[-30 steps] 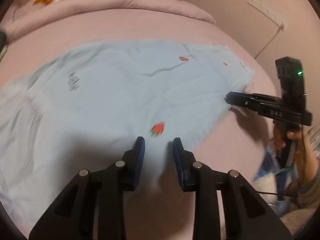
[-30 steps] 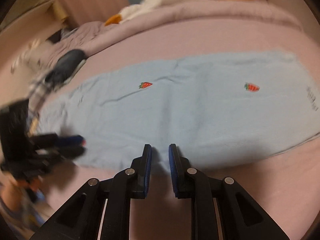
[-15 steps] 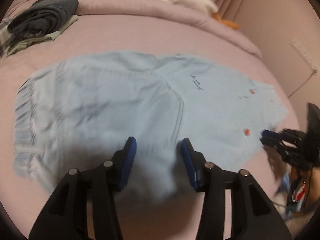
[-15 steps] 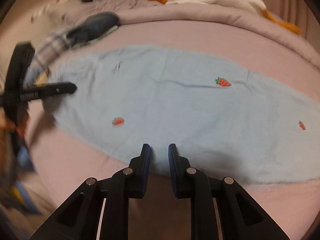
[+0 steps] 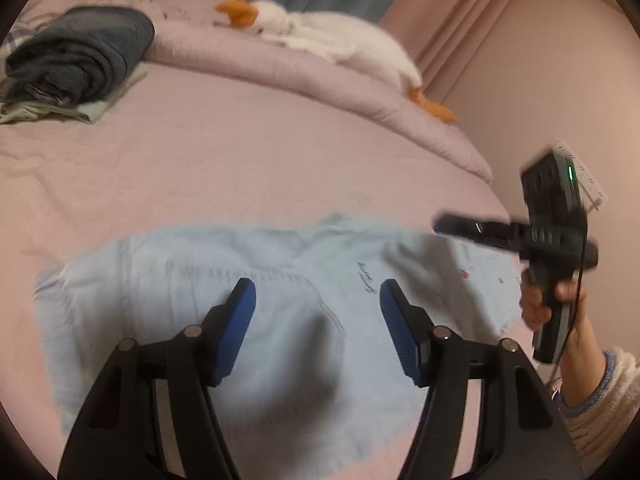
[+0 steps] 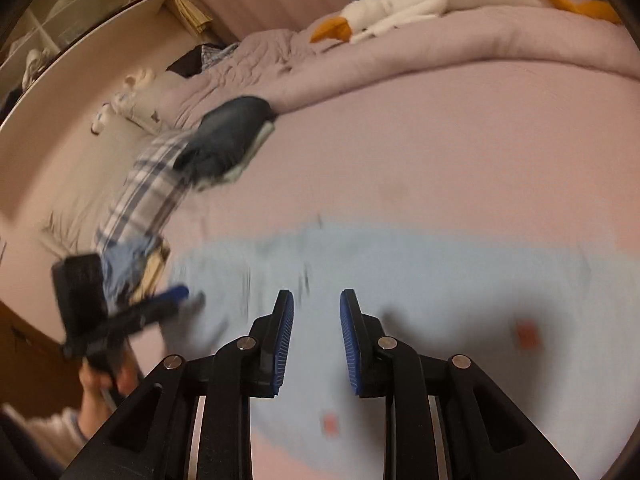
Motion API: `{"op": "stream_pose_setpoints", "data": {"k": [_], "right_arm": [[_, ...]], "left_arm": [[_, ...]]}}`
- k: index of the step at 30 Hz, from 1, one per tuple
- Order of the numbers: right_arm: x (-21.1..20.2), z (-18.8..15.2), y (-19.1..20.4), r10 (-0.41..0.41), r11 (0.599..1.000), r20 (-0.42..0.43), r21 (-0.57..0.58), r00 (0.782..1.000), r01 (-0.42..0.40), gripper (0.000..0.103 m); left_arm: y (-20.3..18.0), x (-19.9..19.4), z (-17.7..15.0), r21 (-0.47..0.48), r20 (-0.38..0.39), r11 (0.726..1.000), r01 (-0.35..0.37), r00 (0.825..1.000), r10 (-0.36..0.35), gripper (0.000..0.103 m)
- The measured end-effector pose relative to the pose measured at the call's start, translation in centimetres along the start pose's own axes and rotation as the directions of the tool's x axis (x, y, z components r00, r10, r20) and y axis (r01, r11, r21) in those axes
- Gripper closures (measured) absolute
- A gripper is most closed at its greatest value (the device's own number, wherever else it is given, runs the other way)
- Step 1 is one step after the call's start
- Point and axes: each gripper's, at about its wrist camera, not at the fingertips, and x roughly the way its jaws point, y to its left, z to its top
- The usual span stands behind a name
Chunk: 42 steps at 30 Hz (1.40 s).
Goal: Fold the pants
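Note:
Light blue pants (image 5: 200, 272) with small red strawberry prints lie flat on the pink bed; they also show in the right wrist view (image 6: 460, 272), blurred. My left gripper (image 5: 318, 300) is open wide and empty above the waist end of the pants. My right gripper (image 6: 316, 312) is open and empty above the leg part. The right gripper also shows in the left wrist view (image 5: 452, 226), above the pants' right end. The left gripper also shows in the right wrist view (image 6: 180, 294), at the pants' left end.
A folded dark garment stack (image 5: 80, 56) lies at the far left of the bed, with plaid cloth (image 6: 148, 188) beside it. A white plush goose (image 5: 332, 40) lies on the rolled duvet (image 5: 280, 68) at the back. A wall (image 5: 560, 80) stands to the right.
Both grippers have opened wider. The left one has swung toward the waist end, the right one has moved left along the pants. The pants lie as before.

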Motion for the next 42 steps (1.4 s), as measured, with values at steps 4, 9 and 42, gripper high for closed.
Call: {"op": "stream_pose_setpoints", "data": {"k": [4, 9, 42], "right_arm": [[6.3, 4.5, 0.8, -0.023, 1.0, -0.115, 0.006, 0.993, 0.023, 0.08], [10.2, 4.9, 0.4, -0.036, 0.999, -0.289, 0.009, 0.957, 0.041, 0.08], [-2.0, -2.9, -1.4, -0.392, 0.913, -0.043, -0.137, 0.919, 0.383, 0.097]], "left_arm": [[1.7, 2.2, -0.6, -0.031, -0.096, 0.999, -0.041, 0.995, 0.038, 0.04], [3.2, 0.3, -3.3, -0.016, -0.083, 1.0, -0.004, 0.997, 0.003, 0.057], [-7.1, 8.4, 0.2, 0.105, -0.166, 0.994, 0.025, 0.986, -0.008, 0.05]]}}
